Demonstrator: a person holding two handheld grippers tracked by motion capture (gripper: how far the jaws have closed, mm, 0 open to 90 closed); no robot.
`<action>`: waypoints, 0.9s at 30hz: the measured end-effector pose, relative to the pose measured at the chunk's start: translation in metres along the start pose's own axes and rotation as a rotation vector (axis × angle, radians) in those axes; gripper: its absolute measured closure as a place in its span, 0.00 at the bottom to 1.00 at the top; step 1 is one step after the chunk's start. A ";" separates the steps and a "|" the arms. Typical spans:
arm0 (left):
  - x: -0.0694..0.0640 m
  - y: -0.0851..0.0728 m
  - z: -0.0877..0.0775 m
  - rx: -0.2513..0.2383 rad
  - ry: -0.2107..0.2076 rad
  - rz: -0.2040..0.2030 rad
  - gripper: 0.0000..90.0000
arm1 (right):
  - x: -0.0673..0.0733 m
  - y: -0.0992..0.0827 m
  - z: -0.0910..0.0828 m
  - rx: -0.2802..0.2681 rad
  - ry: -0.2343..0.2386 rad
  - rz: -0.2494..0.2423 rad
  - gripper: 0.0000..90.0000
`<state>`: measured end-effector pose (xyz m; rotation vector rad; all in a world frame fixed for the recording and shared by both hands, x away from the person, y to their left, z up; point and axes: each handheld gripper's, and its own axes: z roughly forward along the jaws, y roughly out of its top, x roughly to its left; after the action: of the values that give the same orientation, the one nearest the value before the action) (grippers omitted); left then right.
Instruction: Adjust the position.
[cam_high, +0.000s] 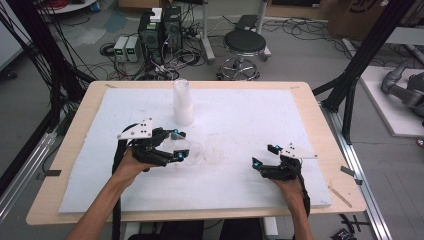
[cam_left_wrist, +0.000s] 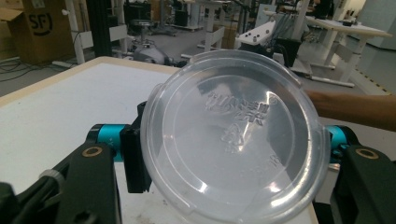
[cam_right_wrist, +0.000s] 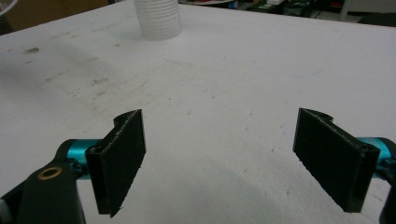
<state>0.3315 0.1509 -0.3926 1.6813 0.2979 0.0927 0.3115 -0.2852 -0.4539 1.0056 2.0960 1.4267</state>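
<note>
My left gripper (cam_high: 178, 145) is shut on a round clear plastic lid (cam_high: 189, 149), just above the white board (cam_high: 240, 115) at its left-middle. In the left gripper view the lid (cam_left_wrist: 233, 126) stands upright and faces the camera between the two black jaws of the left gripper (cam_left_wrist: 236, 154). It carries raised lettering. A tall stack of translucent white cups (cam_high: 183, 102) stands upright behind that gripper; the stack's base (cam_right_wrist: 159, 18) is far off in the right gripper view. My right gripper (cam_high: 263, 156) rests low at the board's right front, open, nothing between the pads (cam_right_wrist: 222, 158).
The white board lies on a wooden table (cam_high: 320, 130) with a narrow bare rim. Faint brown smudges (cam_high: 225, 142) mark the board's middle. Behind the table stand a black stool (cam_high: 244, 45) and computer boxes (cam_high: 160, 30) on the floor. Black frame posts (cam_high: 360, 55) flank both sides.
</note>
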 end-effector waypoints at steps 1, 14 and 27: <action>0.001 0.000 0.000 0.003 -0.002 0.000 0.41 | 0.001 0.000 0.000 0.004 0.006 0.001 0.19; 0.000 0.001 0.002 -0.012 -0.053 -0.007 0.41 | 0.012 0.019 -0.003 -0.060 0.215 -0.049 0.19; -0.008 0.017 0.006 -0.055 -0.112 0.031 0.41 | 0.036 0.052 0.001 -0.072 0.476 -0.118 0.19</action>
<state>0.3272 0.1413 -0.3753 1.6301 0.1835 0.0291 0.3057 -0.2461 -0.4044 0.5363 2.3553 1.7991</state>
